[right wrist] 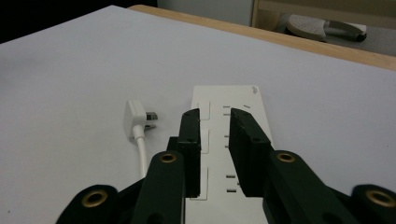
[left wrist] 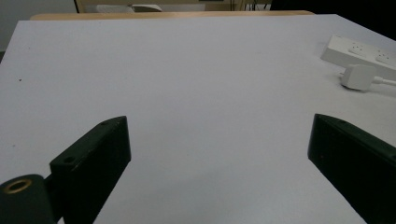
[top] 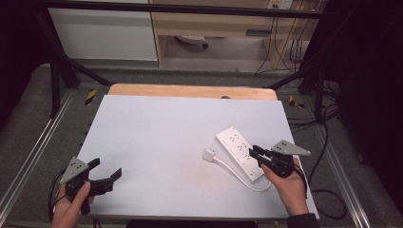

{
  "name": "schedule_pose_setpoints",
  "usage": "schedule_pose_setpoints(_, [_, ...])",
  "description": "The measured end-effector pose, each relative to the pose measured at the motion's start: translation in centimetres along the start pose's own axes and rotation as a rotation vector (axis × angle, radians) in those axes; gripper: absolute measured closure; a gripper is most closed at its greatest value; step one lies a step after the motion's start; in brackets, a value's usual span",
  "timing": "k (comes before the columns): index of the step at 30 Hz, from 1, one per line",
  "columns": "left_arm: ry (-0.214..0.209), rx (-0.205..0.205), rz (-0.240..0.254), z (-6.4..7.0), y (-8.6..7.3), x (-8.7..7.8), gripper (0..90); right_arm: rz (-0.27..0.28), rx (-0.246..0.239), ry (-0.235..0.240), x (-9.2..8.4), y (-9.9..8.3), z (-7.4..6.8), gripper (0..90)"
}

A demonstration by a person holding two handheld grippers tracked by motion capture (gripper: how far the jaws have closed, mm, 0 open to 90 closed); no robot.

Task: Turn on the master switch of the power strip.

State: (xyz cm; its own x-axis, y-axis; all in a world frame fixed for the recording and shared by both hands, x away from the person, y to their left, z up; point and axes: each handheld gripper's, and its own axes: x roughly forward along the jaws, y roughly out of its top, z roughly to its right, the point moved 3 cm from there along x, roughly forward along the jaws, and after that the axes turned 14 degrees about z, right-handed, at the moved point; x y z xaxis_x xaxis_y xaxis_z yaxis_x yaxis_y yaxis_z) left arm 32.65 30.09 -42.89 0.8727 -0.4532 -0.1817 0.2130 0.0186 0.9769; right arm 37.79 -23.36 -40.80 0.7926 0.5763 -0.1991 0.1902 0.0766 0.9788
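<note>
The worktop [top: 161, 137] is one white sheet over a wooden board, and everything I handle lies on its right half. One white power strip [top: 240, 151] lies there at a slant, its near end pointing towards my right hand [top: 289, 187]. In the right gripper view I see it running away from me between and under the jaws, with three rows of sockets showing. My right forearm comes in from the bottom edge, the hand wrapped around the right gripper [top: 254, 152], which points across the strip's near end. Its jaws stand narrowed to a slim gap above the strip's top face; whether the pads press on it I cannot tell. My left hand [top: 71, 204] rests at the near left corner, holding the left gripper [top: 106, 169] low over bare worktop, jaws spread wide with nothing between them. One white cable [top: 237, 175] curves from the strip to one plug [top: 208, 155], lying just left of it.
</note>
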Motion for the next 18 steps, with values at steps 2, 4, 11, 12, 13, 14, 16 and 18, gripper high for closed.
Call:
schedule_pose_setpoints(2, [0.001,-0.001,0.000,0.0,0.0,0.0,5.9,-0.010,-0.006,-0.001,-0.1,-0.2,-0.1,80.7])
schedule_pose_setpoints(4, [0.000,0.000,-0.001,0.0,0.0,0.0,5.9,-0.011,-0.010,0.000,-0.1,-0.3,-0.1,82.0])
schedule_pose_setpoints(11, [0.000,0.001,-0.001,0.0,0.0,0.0,5.9,-0.056,-0.039,0.007,-0.3,-1.2,-0.3,89.0])
schedule_pose_setpoints(12, [0.000,0.001,-0.001,0.0,0.0,0.0,5.9,-0.063,-0.043,0.006,-0.4,-1.3,-0.3,89.4])
schedule_pose_setpoints(13, [0.000,-0.001,-0.001,0.0,0.0,0.0,5.9,-0.070,-0.039,0.005,-0.4,-1.5,-0.3,89.9])
schedule_pose_setpoints(14, [-0.001,-0.001,-0.001,0.0,0.0,0.0,5.9,-0.070,-0.039,0.005,-0.4,-1.5,-0.3,89.9])
schedule_pose_setpoints(16, [-0.002,0.000,-0.001,0.0,0.0,0.0,5.9,-0.086,-0.039,0.001,-0.5,-1.7,-0.2,90.0])
schedule_pose_setpoints(18, [-0.003,0.001,0.000,0.0,0.0,0.0,5.9,-0.111,-0.022,-0.013,-0.7,-2.1,-0.1,90.0])
